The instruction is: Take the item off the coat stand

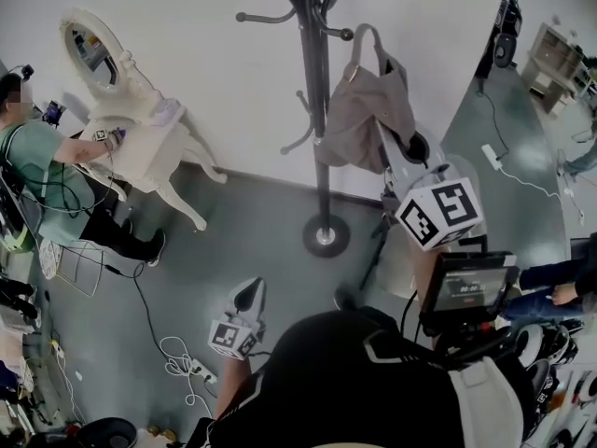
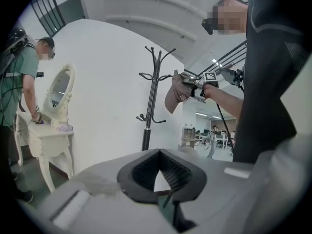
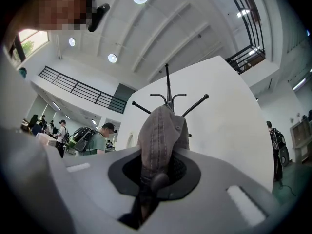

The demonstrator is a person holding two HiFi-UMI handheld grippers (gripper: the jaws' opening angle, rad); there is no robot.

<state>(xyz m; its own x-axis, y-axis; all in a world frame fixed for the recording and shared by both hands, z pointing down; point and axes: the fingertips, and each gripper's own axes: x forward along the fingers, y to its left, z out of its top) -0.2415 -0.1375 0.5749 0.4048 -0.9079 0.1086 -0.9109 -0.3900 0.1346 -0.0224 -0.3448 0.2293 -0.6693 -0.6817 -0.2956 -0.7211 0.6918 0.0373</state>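
Observation:
A grey-brown cap (image 1: 362,112) is pinched in my right gripper (image 1: 394,149), which is shut on its lower edge. The cap hangs just right of the black coat stand (image 1: 312,73). In the left gripper view the cap (image 2: 174,96) shows a small gap from the stand's hooks (image 2: 152,77). In the right gripper view the cap (image 3: 163,130) rises out of the jaws and covers the stand's top. My left gripper (image 1: 248,295) hangs low over the floor, left of the stand's round base (image 1: 326,236); its jaw tips meet with nothing between them.
A white dressing table with an oval mirror (image 1: 140,143) stands at the back left, with a person in green (image 1: 37,171) bent over it. Cables and a power strip (image 1: 187,367) lie on the floor. A white partition wall (image 1: 224,73) stands behind the coat stand. Another person's hand (image 1: 563,292) shows at the right.

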